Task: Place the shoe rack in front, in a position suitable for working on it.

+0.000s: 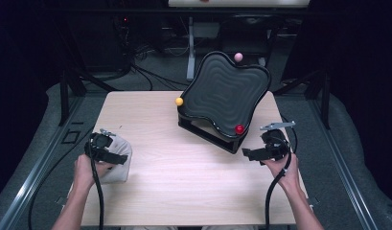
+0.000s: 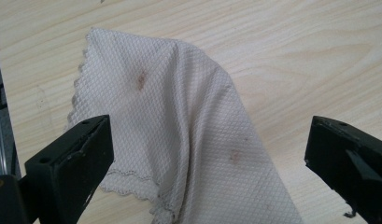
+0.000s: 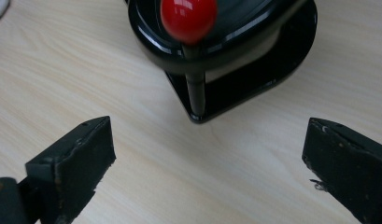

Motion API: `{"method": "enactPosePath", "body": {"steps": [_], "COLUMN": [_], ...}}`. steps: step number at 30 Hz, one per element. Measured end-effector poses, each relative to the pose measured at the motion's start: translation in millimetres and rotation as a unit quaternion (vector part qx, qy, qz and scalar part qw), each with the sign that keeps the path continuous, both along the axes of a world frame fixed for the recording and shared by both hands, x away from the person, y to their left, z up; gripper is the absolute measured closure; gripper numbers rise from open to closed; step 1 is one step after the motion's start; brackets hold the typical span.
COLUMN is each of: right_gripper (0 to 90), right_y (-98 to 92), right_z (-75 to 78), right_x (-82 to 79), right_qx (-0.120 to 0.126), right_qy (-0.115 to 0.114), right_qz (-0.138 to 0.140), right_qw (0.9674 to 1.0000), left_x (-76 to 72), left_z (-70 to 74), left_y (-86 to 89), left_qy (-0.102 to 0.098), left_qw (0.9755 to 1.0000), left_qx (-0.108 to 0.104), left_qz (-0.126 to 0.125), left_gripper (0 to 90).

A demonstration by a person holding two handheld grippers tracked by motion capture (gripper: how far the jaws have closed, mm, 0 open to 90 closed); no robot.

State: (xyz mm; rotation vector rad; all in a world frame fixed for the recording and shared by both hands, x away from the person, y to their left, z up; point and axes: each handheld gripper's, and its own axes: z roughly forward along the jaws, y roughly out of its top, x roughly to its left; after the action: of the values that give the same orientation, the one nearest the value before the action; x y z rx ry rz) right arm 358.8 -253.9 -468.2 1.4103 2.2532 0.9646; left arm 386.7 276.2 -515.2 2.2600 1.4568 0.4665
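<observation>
Both forearms enter from the bottom edge of the high view. The left hand (image 1: pixel 86 168), at lower left of the frame, holds the left gripper (image 1: pixel 103 143), whose jaws stand wide apart with nothing pressed between them. The right hand (image 1: pixel 285 168), at lower right, holds the right gripper (image 1: pixel 260 152) pointing toward frame left, its jaws also spread wide.
</observation>
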Motion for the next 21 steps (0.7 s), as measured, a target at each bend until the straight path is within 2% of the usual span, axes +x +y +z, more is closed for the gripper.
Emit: {"method": "enactPosePath", "body": {"steps": [2, 6, 13, 17, 20, 21], "right_gripper": [1.7, 1.8, 5.4, 16.6, 29.8, 29.8], "right_y": [8.1, 20.8, 49.4, 59.5, 62.7, 62.7], "right_z": [8.4, 14.8, 19.7, 16.1, 11.5, 11.5], "right_x": [8.1, 19.6, 47.4, 59.2, 66.1, 66.1], "right_qx": [0.002, 0.013, 0.007, 0.005, -0.003, -0.003], "right_qy": [-0.008, -0.016, -0.021, -0.021, -0.015, -0.015], "right_qz": [0.001, 0.010, 0.014, 0.003, -0.014, -0.014], "right_qw": [1.0000, 0.9997, 0.9997, 0.9998, 0.9998, 0.9998], "left_x": [0.3, 1.0, 1.3, 0.6, 0.3, 0.3], "left_z": [-1.0, -2.4, -4.2, -5.0, -5.3, -5.3], "left_y": [-3.3, -6.4, -7.7, -7.0, -6.5, -6.5], "left_qy": [0.001, 0.005, 0.009, 0.012, 0.011, 0.011], "left_qw": [1.0000, 0.9999, 0.9998, 0.9996, 0.9996, 0.9996], "left_qx": [0.001, 0.004, 0.006, 0.010, 0.009, 0.009], "left_qz": [-0.005, -0.012, -0.019, -0.022, -0.024, -0.024], "left_gripper": [0.0, 0.0, 0.0, 1.2, 1.8, 2.1]}}
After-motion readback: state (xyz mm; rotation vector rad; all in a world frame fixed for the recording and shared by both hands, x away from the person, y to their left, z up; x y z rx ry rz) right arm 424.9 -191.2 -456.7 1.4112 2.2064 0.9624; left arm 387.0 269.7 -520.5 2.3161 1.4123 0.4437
